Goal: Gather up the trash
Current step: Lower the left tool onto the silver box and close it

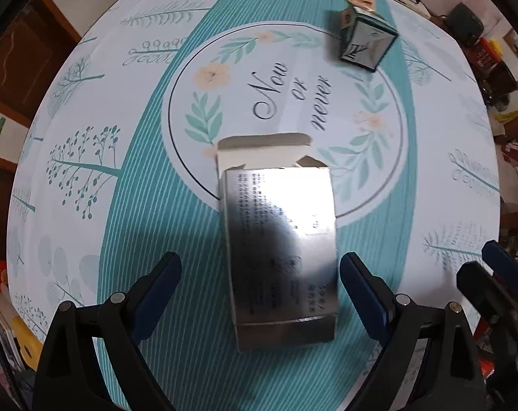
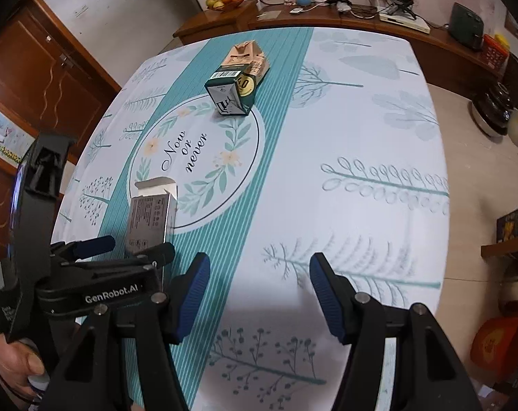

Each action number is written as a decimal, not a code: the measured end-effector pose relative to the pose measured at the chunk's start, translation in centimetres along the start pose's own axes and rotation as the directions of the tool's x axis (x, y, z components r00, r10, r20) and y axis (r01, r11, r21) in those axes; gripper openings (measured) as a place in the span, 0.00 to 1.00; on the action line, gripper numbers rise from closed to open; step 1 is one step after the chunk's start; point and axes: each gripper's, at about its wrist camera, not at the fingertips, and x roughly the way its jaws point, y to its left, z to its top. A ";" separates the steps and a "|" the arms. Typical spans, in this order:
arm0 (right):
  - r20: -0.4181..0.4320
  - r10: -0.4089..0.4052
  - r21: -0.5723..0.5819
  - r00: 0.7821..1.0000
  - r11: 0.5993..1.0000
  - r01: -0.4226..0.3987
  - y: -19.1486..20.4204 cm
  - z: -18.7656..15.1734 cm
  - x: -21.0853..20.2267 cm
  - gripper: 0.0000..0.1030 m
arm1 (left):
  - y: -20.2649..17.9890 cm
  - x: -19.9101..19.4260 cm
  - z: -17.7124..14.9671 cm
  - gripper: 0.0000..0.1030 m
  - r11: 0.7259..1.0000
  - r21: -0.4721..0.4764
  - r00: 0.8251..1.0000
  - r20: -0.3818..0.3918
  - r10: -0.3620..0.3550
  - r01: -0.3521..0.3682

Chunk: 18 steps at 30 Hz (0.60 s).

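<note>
Now my left gripper [image 1: 260, 274] is wide around the shiny box [image 1: 281, 253] on the table [image 1: 87, 102]. My right gripper [image 2: 259, 284] is wide, holding nothing.

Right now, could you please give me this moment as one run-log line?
left claw: open, straddling silver box | right claw: open, empty | green carton, brown carton: untouched on table
</note>
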 end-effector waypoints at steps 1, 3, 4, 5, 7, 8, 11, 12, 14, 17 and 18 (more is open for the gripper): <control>-0.001 0.002 -0.001 1.000 1.000 -0.002 0.0 0.2 0.2 0.59 | 0.1 0.1 0.1 0.87 1.000 -0.004 1.000 0.002 0.000 0.000; -0.005 0.008 0.001 1.000 1.000 -0.008 -0.1 0.7 0.5 0.59 | 0.3 0.3 0.1 0.78 1.000 -0.008 1.000 0.003 0.001 -0.001; -0.007 0.012 0.003 1.000 1.000 -0.012 -0.1 0.9 0.7 0.59 | 0.2 0.5 0.0 0.65 1.000 -0.007 1.000 -0.003 0.001 -0.001; -0.008 0.015 0.003 1.000 1.000 -0.015 -0.1 1.1 0.8 0.59 | 0.2 0.5 -0.1 0.62 1.000 -0.008 1.000 -0.011 0.002 -0.002; -0.011 0.020 -0.001 1.000 1.000 -0.020 0.1 1.4 1.0 0.59 | 0.4 0.3 0.0 0.61 1.000 -0.015 1.000 -0.009 -0.008 0.008; -0.012 0.020 -0.004 1.000 1.000 -0.020 0.2 1.6 1.1 0.59 | 0.5 0.3 0.0 0.60 1.000 -0.018 1.000 -0.007 -0.010 0.010; -0.015 0.026 -0.012 1.000 1.000 -0.026 0.5 2.0 1.4 0.59 | 0.7 0.2 -0.1 0.58 1.000 -0.017 1.000 0.008 -0.004 0.005; -0.016 0.027 -0.016 1.000 1.000 -0.027 0.6 2.2 1.5 0.59 | 0.9 0.1 0.1 0.58 1.000 -0.017 1.000 0.015 0.001 0.000; -0.017 0.031 -0.020 0.999 0.999 -0.032 0.8 2.5 1.7 0.59 | 1.8 -0.3 0.0 0.58 1.000 -0.022 1.000 0.026 0.004 -0.003; -0.017 0.037 -0.029 0.999 0.999 -0.037 1.2 3.2 2.2 0.59 | 2.9 -0.4 0.9 0.58 1.000 -0.031 0.999 0.034 0.001 0.000; -0.015 0.038 -0.032 0.999 0.999 -0.039 1.3 3.4 2.3 0.59 | 3.2 -0.5 1.3 0.58 0.999 -0.033 0.999 0.038 0.004 -0.003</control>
